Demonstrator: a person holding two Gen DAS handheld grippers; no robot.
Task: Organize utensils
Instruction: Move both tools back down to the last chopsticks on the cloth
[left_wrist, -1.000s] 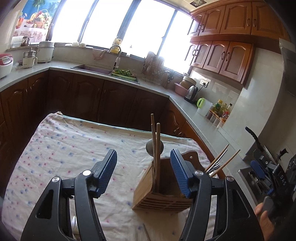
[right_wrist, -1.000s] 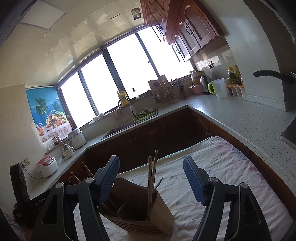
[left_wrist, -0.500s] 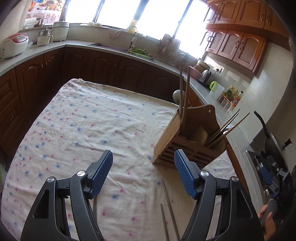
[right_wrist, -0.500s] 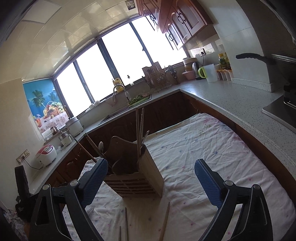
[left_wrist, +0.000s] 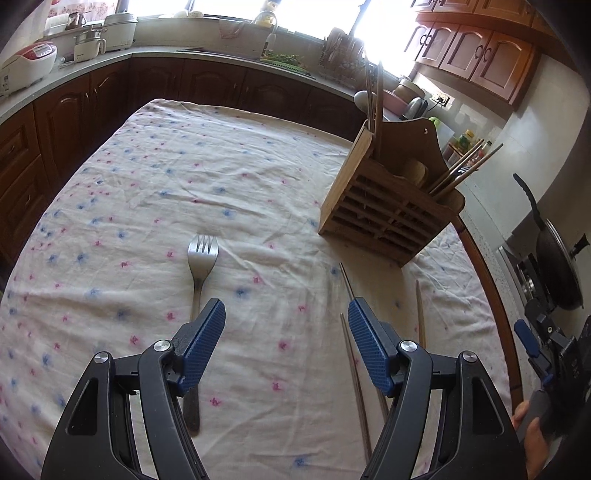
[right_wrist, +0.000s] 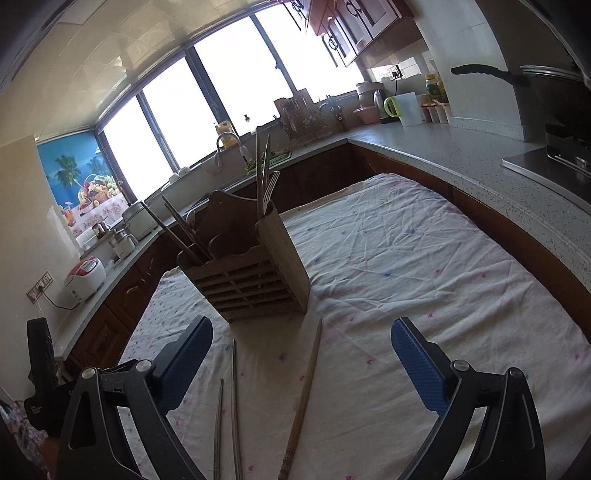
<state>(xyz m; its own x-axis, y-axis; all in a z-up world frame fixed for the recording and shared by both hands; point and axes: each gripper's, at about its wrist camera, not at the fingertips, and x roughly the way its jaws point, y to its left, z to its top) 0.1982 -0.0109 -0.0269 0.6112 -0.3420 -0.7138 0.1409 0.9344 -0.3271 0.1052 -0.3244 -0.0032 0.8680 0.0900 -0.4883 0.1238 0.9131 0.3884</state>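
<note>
A wooden utensil holder (left_wrist: 384, 206) stands on the flowered tablecloth (left_wrist: 184, 177), with chopsticks and a spoon upright in it; it also shows in the right wrist view (right_wrist: 255, 273). A metal fork (left_wrist: 201, 258) lies flat, its handle running under my left gripper's left finger. My left gripper (left_wrist: 286, 334) is open and empty above the cloth. Two metal chopsticks (left_wrist: 351, 332) and a wooden chopstick (left_wrist: 420, 314) lie to its right. My right gripper (right_wrist: 301, 358) is open and empty over the wooden chopstick (right_wrist: 306, 391) and the metal chopsticks (right_wrist: 233, 402).
Dark wood cabinets and a grey counter (right_wrist: 461, 155) wrap around the table. A black pan (left_wrist: 554, 266) sits on the stove at the right. A rice cooker (left_wrist: 27, 66) and pots stand at the far left. A sink and dish rack (left_wrist: 343, 51) lie under the window.
Both grippers have pulled back and tilted down from the holder. The fork and the loose chopsticks on the cloth have come into view. Both stay open.
</note>
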